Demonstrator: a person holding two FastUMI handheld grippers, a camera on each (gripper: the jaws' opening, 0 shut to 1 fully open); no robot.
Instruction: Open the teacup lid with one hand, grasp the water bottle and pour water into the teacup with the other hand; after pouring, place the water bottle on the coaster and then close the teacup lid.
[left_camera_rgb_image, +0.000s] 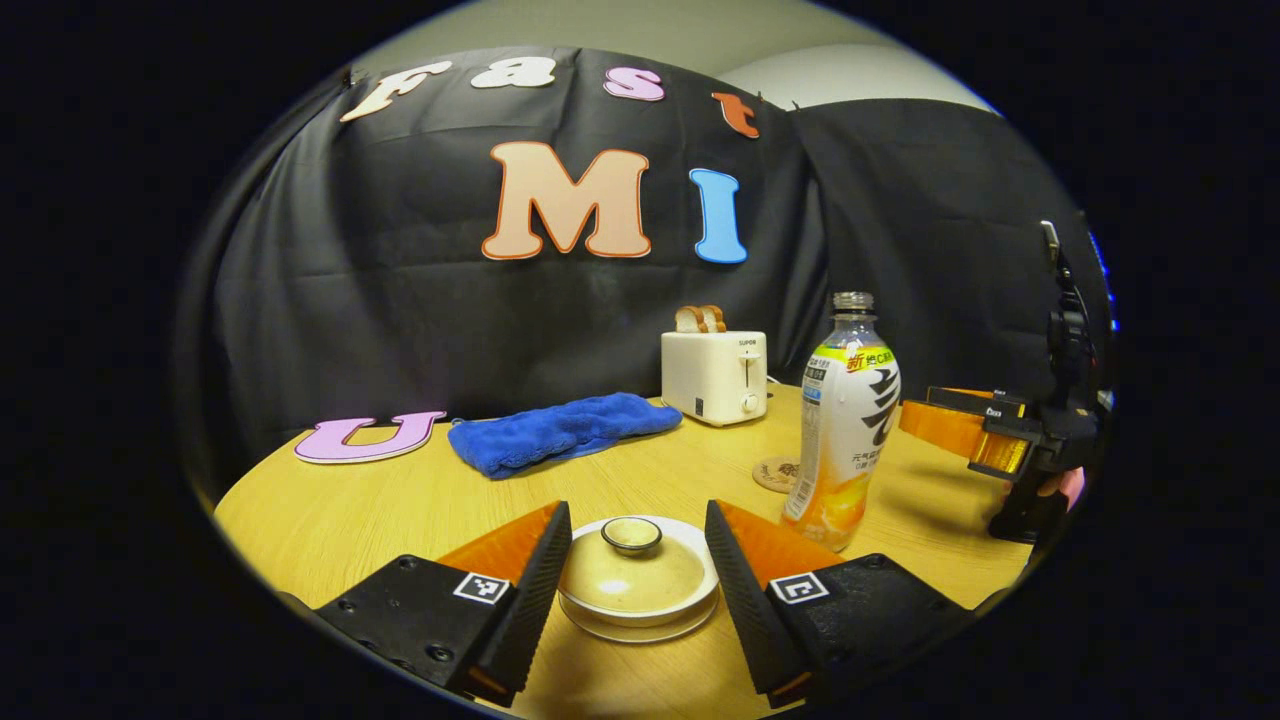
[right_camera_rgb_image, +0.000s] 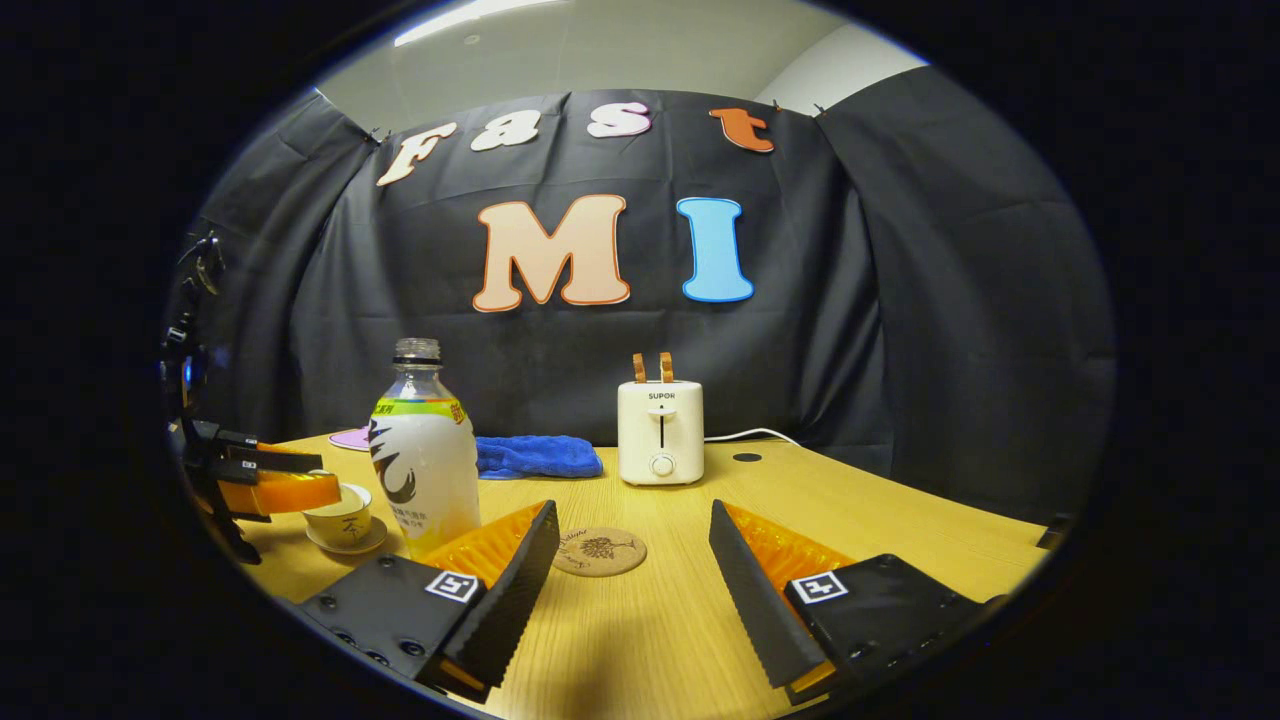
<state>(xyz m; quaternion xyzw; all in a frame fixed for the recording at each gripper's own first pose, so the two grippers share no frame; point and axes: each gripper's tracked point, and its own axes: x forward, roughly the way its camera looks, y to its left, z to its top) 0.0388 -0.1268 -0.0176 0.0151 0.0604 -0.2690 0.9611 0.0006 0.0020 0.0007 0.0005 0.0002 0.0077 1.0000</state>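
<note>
Toaster (left_camera_rgb_image: 714, 378), blue towel (left_camera_rgb_image: 560, 430) behind bottle (left_camera_rgb_image: 845, 425); both hand-held grippers wide open, empty.

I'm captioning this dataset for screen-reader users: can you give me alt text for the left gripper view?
The open left gripper frames a lidded teacup on its saucer, on a round wooden table. A capless water bottle stands right of it by a coaster, with the right gripper beyond; a blue towel and toaster sit behind.

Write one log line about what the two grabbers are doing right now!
left gripper: open, straddling lidded teacup | right gripper: open, holding nothing | water bottle: upright, ungrasped | coaster: bare
</note>
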